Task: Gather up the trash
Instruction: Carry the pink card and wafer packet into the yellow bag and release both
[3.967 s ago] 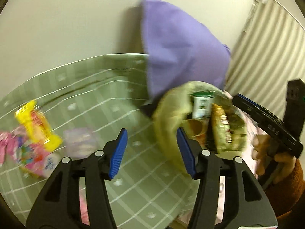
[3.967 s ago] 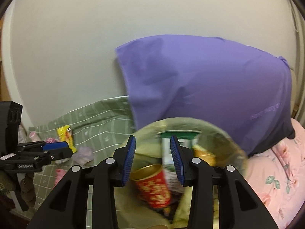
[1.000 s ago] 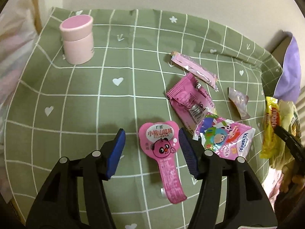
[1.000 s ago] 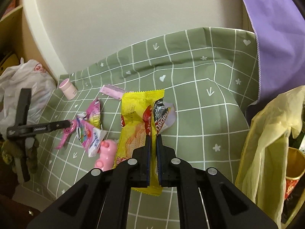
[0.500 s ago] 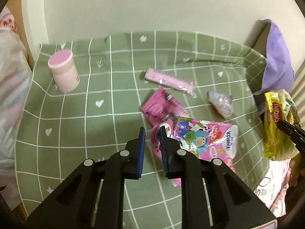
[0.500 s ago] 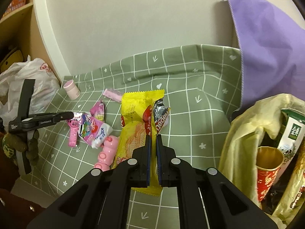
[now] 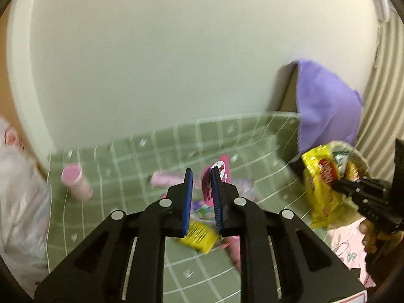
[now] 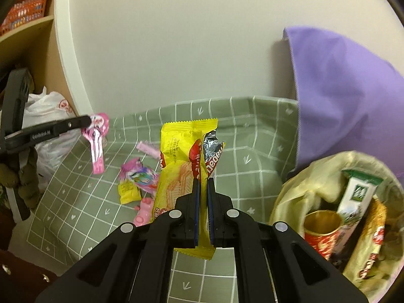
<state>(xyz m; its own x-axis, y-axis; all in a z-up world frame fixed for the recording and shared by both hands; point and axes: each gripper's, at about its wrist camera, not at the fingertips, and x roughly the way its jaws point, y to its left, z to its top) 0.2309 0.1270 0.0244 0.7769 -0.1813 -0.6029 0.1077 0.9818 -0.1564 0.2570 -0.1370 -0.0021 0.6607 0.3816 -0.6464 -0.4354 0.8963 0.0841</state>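
Note:
My left gripper (image 7: 202, 174) is shut on a pink heart-shaped wrapper (image 7: 220, 171) and holds it in the air above the green checked cloth (image 7: 126, 156). In the right wrist view that wrapper (image 8: 97, 136) dangles from the left gripper (image 8: 87, 122) at the far left. My right gripper (image 8: 204, 179) is shut on a yellow wafer wrapper (image 8: 176, 161) with a torn foil edge, held upright. A yellowish trash bag (image 8: 295, 197) stands open at the lower right with a red cup and packets inside. From the left wrist view, the right gripper (image 7: 337, 183) holds the yellow wrapper (image 7: 319, 189) beside the bag (image 7: 354, 151).
On the cloth (image 8: 252, 131) lie a pink stick wrapper (image 8: 147, 149), a colourful packet (image 8: 141, 176), a small yellow packet (image 8: 128, 192) and a pink toy (image 8: 144, 212). A pink tub (image 7: 75, 181) stands far left. A purple pillow (image 8: 341, 96) leans on the wall; a white plastic bag (image 8: 50, 116) sits by the shelf.
My left gripper shut on the pink heart wrapper and lifted it off the cloth. The right gripper rose with the yellow wrapper, and the trash bag came further into its view.

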